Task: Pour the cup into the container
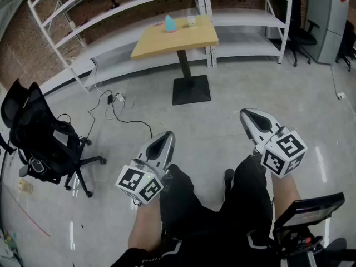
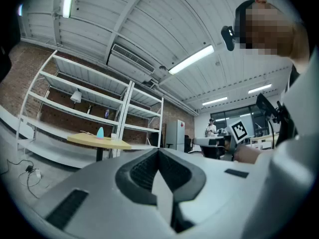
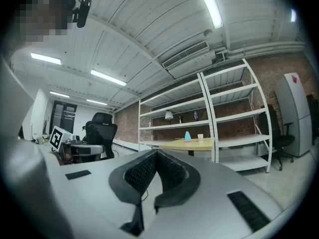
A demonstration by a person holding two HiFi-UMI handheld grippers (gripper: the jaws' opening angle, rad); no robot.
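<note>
A: Head view: left gripper (image 1: 166, 137) and right gripper (image 1: 246, 114) are held level over the person's legs (image 1: 186, 202), apart from each other. Jaws?

B: Both pairs are pressed together with nothing between them; each gripper view shows it.

A: Cup?

B: The cup (image 1: 191, 20) is upright on the table (image 1: 183, 43), near its far edge, just beside the blue container (image 1: 170, 24). Both are well apart from the grippers.

A: Room to move?

B: Bare floor (image 1: 222, 121) runs from the legs to the table's base plate (image 1: 191, 89). On the left there's a black office chair (image 1: 41, 141) and a loose cable (image 1: 119, 114). White shelves (image 1: 245, 16) sit right behind the table; can't tell if they touch it.
</note>
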